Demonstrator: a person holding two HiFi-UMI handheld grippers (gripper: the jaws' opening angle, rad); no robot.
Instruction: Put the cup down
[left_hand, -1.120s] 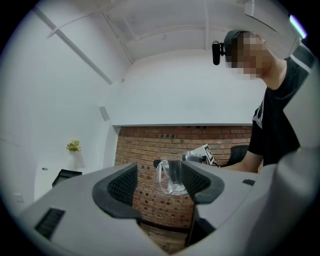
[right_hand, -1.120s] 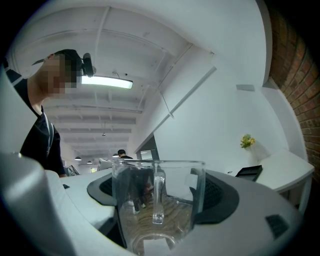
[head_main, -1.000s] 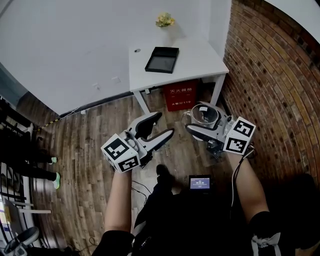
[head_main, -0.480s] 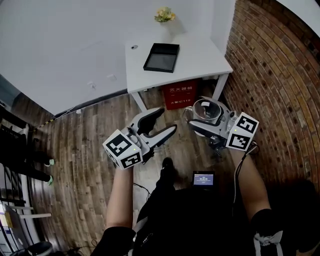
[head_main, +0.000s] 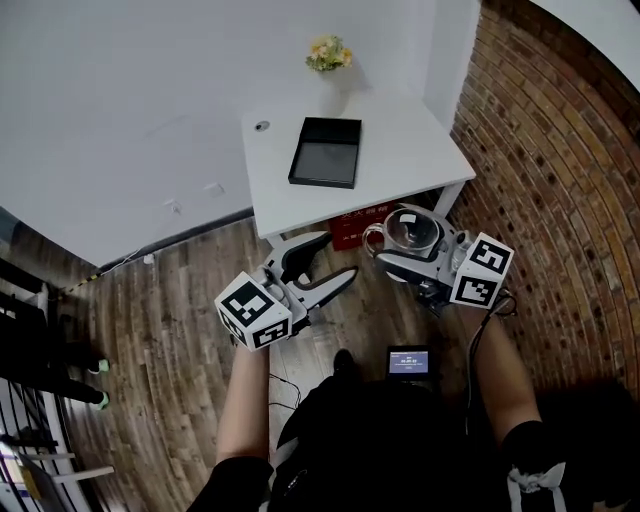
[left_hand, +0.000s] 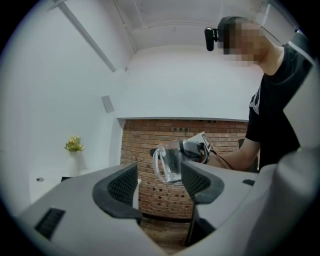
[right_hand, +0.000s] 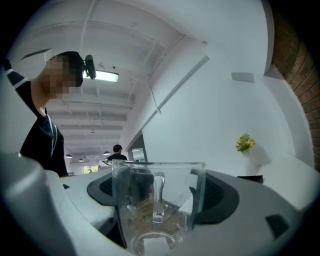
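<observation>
1. The left forearm (head_main: 245, 400) reaches forward from the bottom of the head view. It carries the left hand-held gripper (head_main: 335, 255) about level, pointing up and to the right in that view.
2. The right forearm (head_main: 495, 370) reaches forward alongside it. The right hand-held gripper (head_main: 392, 240) points to the left in the head view, toward the other gripper.
3. The left hand-held gripper (left_hand: 159, 182) has its jaws spread with nothing between the pads (the cup seen past them is farther off, in the other gripper).
4. The right hand-held gripper (right_hand: 157, 192) has its jaws wide, one pad on each side of the cup (right_hand: 157, 200), pinching it.
5. The cup (head_main: 412, 230) is clear glass and upright. It is held in the air over the wood floor (head_main: 180, 320), just short of the desk (head_main: 400, 160). Its handle points away from the gripper's body.
6. From the left gripper view the cup (left_hand: 167, 165) shows against the brick wall (left_hand: 145, 145).
7. Counts:
   - two hand-held grippers, each with one marker cube (head_main: 252, 312)
   - one cup
   - one desk
8. On the desk are one black tray (head_main: 325, 152) and, at the back edge, one bunch of flowers (head_main: 328, 52).
</observation>
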